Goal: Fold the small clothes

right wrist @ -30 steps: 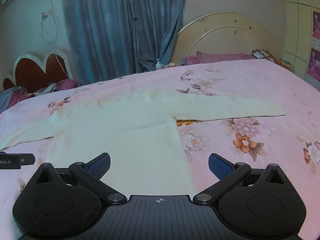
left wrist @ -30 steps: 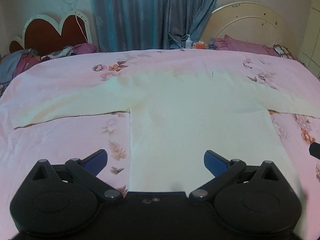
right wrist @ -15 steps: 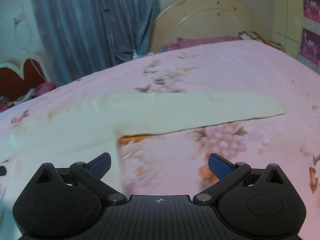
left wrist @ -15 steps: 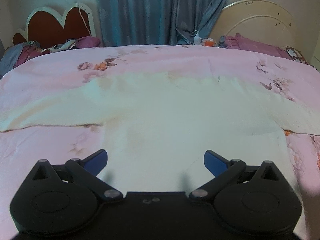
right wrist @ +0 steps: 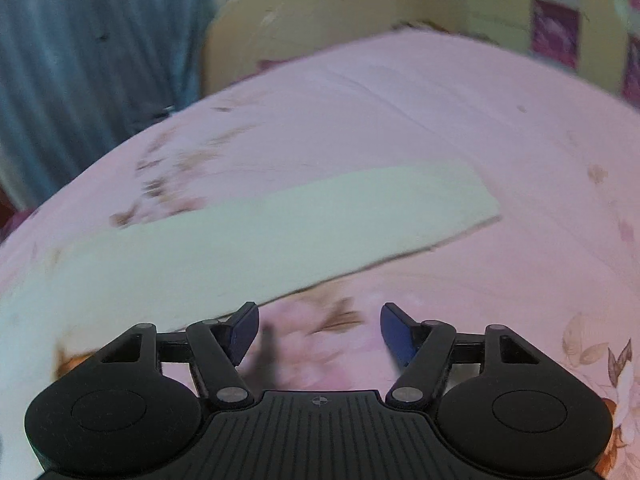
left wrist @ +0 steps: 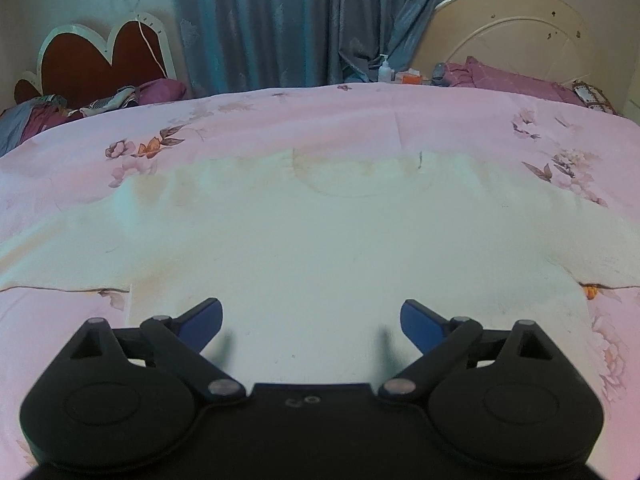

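Observation:
A cream long-sleeved top (left wrist: 320, 240) lies flat on the pink floral bedspread (left wrist: 280, 120), collar away from me and sleeves spread to both sides. My left gripper (left wrist: 311, 320) is open and empty, low over the middle of the top's body. In the right wrist view the top's right sleeve (right wrist: 280, 232) runs across the bed to its cuff at the right. My right gripper (right wrist: 319, 330) is open and empty, just in front of the sleeve's lower edge over the bedspread. That view is blurred.
A red heart-shaped headboard (left wrist: 104, 60) with piled clothes stands at the back left. Blue curtains (left wrist: 300, 20) hang behind the bed. A cream round headboard (left wrist: 520, 40) with purple pillows is at the back right, and small bottles (left wrist: 386, 70) stand near it.
Both grippers have moved forward over the bed. The left one came up over the top's body toward the collar. The right one swung right to the sleeve and its jaws narrowed somewhat.

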The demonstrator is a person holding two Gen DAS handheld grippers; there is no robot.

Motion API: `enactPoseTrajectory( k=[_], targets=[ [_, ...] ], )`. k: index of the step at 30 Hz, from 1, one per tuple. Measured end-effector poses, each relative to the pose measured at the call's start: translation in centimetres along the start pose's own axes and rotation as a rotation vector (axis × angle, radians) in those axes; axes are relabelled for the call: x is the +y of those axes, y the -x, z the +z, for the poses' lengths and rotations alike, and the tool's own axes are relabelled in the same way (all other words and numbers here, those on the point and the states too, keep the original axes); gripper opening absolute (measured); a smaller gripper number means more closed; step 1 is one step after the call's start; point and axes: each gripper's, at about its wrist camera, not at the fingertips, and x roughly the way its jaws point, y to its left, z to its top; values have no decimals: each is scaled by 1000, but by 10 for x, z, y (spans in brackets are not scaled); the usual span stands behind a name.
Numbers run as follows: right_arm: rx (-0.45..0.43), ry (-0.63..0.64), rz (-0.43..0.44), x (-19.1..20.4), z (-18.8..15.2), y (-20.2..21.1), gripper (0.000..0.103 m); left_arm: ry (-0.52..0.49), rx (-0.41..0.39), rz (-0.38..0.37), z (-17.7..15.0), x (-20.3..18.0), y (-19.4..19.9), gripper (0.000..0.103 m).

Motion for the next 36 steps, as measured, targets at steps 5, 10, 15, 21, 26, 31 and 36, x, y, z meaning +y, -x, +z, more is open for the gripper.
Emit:
enactPoseTrajectory(
  k=[5, 10, 15, 21, 26, 31, 36],
  targets=[
    [-49, -73, -9, -22, 22, -13, 68, -5, 8, 14, 5, -1, -9, 91],
    [-100, -107, -32, -30, 39, -23, 33, 5, 16, 9, 8, 5, -14, 82],
    [-121, -103, -18, -33, 44, -17, 4, 4, 31, -1, 9, 11, -18, 71],
    [-210, 25, 78, 21, 47, 14, 2, 16, 15, -24, 10, 25, -12, 62],
    [-250, 173, 236, 112, 38, 39, 2, 51, -13, -28, 13, 50, -4, 62],
    [-212, 301, 405, 216, -2, 48, 2, 86, -33, -16, 12, 86, 1, 62],
    [-68, 410, 532, 304, -72, 32, 2, 119, -39, -3, 9, 123, 2, 61]
  ],
)
